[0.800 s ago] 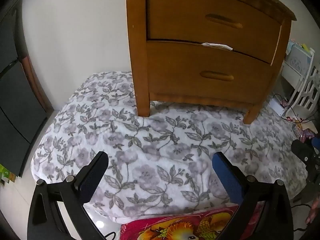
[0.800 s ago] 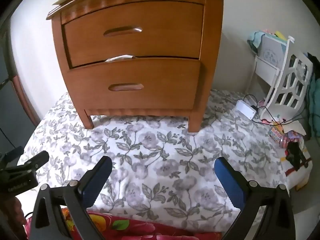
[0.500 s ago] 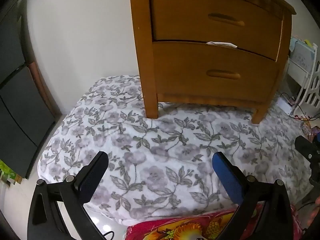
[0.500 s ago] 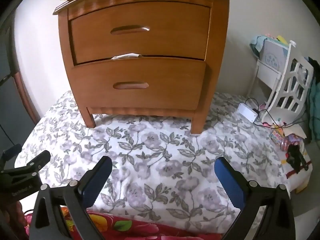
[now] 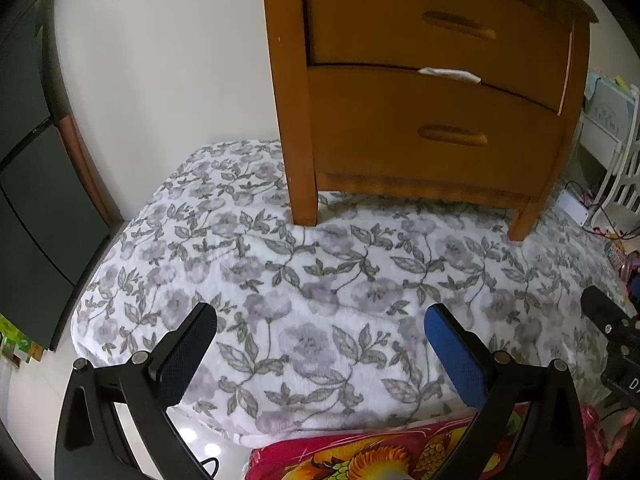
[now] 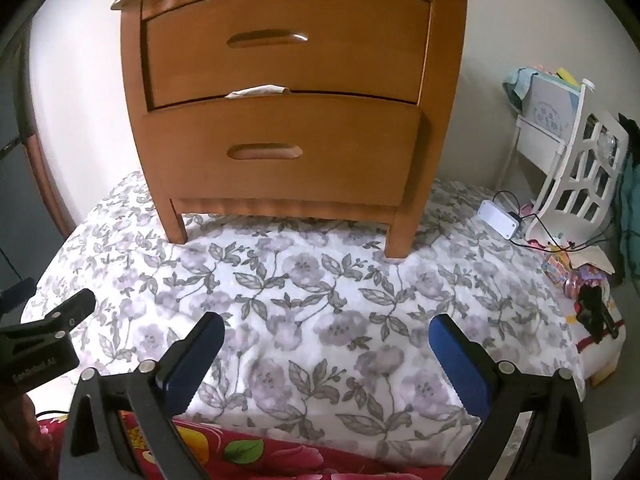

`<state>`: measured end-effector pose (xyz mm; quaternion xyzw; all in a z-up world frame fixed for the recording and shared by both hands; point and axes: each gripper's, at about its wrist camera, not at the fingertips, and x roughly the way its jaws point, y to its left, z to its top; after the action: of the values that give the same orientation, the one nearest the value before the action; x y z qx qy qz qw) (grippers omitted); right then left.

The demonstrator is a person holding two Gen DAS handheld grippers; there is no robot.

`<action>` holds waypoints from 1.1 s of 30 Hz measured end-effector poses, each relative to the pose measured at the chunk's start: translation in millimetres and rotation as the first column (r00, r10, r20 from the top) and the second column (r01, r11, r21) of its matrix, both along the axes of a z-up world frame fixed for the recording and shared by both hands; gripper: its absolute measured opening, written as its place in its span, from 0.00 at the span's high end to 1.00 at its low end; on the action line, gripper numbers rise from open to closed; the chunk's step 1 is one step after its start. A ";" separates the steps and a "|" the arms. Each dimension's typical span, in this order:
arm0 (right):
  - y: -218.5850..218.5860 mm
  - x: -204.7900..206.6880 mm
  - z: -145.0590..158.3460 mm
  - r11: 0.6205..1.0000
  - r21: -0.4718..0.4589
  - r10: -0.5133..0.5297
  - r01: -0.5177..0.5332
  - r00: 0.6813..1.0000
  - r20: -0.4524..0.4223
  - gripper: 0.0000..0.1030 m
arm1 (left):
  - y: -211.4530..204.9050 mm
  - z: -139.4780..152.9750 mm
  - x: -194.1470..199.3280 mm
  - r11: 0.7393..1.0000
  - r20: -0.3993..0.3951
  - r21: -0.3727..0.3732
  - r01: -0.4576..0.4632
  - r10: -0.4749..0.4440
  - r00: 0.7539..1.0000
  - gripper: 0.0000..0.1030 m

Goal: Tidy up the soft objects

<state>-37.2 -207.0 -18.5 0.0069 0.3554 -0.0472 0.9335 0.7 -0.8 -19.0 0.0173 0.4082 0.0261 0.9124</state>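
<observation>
The left gripper (image 5: 320, 332) is standing wide open, holding nothing, hovering over the floral blanket (image 5: 340, 280). The right gripper (image 6: 326, 340) is likewise gaping empty above that blanket (image 6: 320, 288). The blanket is lying spread beneath and ahead of both, running under the wooden nightstand (image 6: 288, 120); a red patterned cloth (image 6: 248, 452) is showing just below the fingers

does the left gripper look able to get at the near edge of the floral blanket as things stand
Probably yes: the left gripper is open and empty, angled down over the floral blanket, with nothing between its fingers and the near edge.
</observation>
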 end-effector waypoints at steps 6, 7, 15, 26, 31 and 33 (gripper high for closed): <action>2.2 0.3 -3.2 0.999 -0.030 -0.014 0.014 1.000 0.002 0.00 | -2.7 -3.3 -3.8 1.000 0.003 0.022 0.010 -0.010 1.000 0.00; 2.8 -0.1 -3.5 0.999 -0.036 -0.011 0.011 1.000 0.003 0.00 | -2.9 -3.8 -4.4 1.000 0.003 0.021 0.011 -0.011 1.000 0.00; 4.9 -1.0 -3.5 0.998 -0.059 -0.008 0.008 1.000 0.007 0.00 | -1.0 -6.8 -5.7 1.000 -0.004 0.022 0.005 -0.005 1.000 0.00; 5.2 -5.0 -2.3 0.997 -0.074 -0.014 0.015 1.000 0.022 0.00 | -1.8 -6.5 -9.2 1.000 0.010 0.026 0.004 -0.004 1.000 0.00; 6.8 -5.5 -2.3 0.997 -0.079 -0.016 0.018 1.000 0.022 0.00 | -0.7 -6.1 -9.2 1.000 0.006 0.023 0.003 -0.003 1.000 0.00; 6.7 -5.6 -2.3 0.997 -0.079 -0.020 0.021 1.000 0.021 0.00 | 0.3 -5.3 -9.3 1.000 0.005 0.022 0.001 -0.001 1.000 0.00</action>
<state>-42.8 -200.3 -20.8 -0.0259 0.3437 -0.0708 0.9361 -8.6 -0.5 -24.3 0.0273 0.4057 0.0303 0.9131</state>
